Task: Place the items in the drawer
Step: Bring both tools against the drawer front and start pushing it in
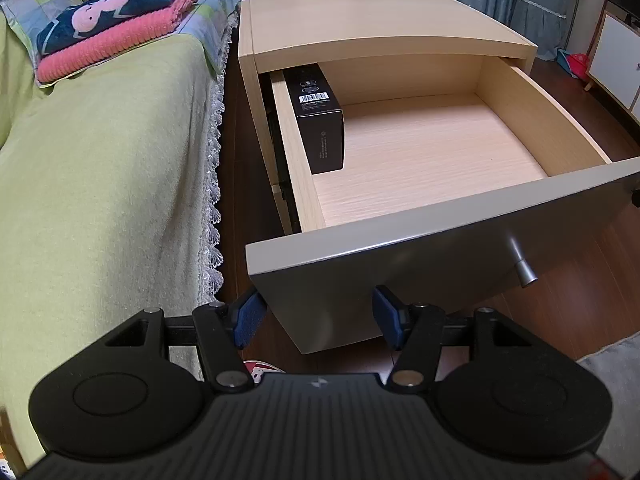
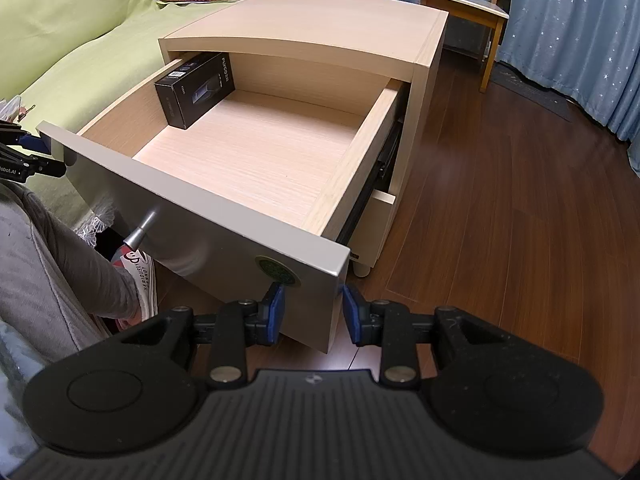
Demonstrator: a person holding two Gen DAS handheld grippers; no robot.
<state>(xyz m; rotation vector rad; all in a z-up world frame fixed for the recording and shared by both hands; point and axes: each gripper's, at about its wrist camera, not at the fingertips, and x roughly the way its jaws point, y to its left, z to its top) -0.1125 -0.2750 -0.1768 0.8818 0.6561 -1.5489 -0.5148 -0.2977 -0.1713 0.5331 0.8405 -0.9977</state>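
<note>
From the left wrist, the drawer (image 1: 420, 152) of the bedside cabinet (image 1: 380, 20) stands pulled well out. A black box (image 1: 320, 128) lies on its edge inside, against the drawer's left wall near the back; the rest of the floor of the drawer is bare. The left tongs (image 1: 320, 322) are spread with nothing between them, low in front of the grey drawer front (image 1: 400, 280), near its knob (image 1: 524, 272). A bed (image 1: 100, 160) with a green cover runs alongside, with folded towels (image 1: 120, 20) at its head.

From the right wrist, the same box (image 2: 196, 88) sits in the far left corner. The right tongs (image 2: 312, 312) are also spread and hold nothing, straddling the near right corner of the drawer front (image 2: 220, 232). The left tongs (image 2: 36, 148) show at the picture's left edge. A wooden chair (image 2: 472, 4) and starred curtains (image 2: 568, 40) stand behind on a dark wood floor (image 2: 500, 220).

With one item stowed and both tongs unladen, this fits either a pause between items or the end of stowing; no further item is in view to settle it
</note>
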